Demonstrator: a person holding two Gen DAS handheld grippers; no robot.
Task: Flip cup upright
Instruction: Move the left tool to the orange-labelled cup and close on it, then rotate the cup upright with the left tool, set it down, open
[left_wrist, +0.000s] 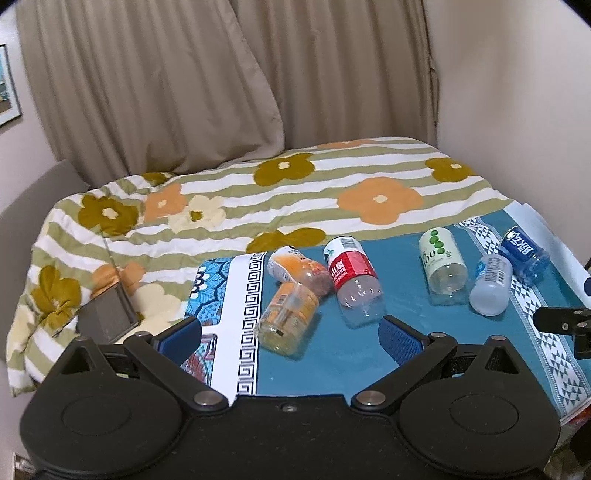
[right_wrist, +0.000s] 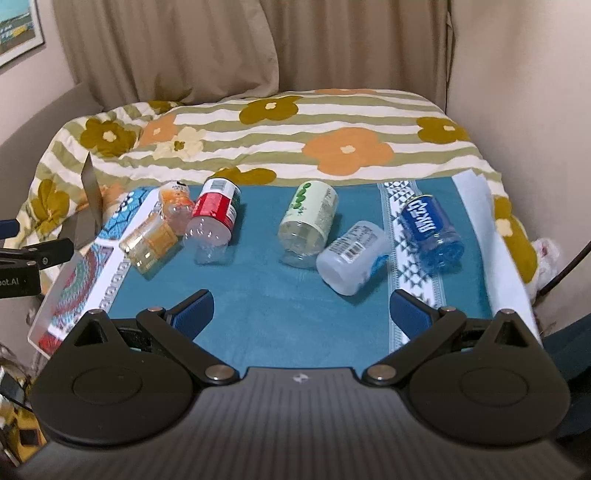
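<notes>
Several cut plastic bottle cups lie on their sides on a teal cloth. From left: two orange-label cups, a red-label cup, a pale green-label cup, a frosted white cup and a blue cup. The right wrist view shows the same row: orange, red, green, white, blue. My left gripper is open, just short of the near orange cup. My right gripper is open and empty, short of the white cup.
A flowered striped quilt covers the bed behind the cloth. A patterned mat lies at the left. A grey card stands at the left edge. Curtains and a wall close the back and right.
</notes>
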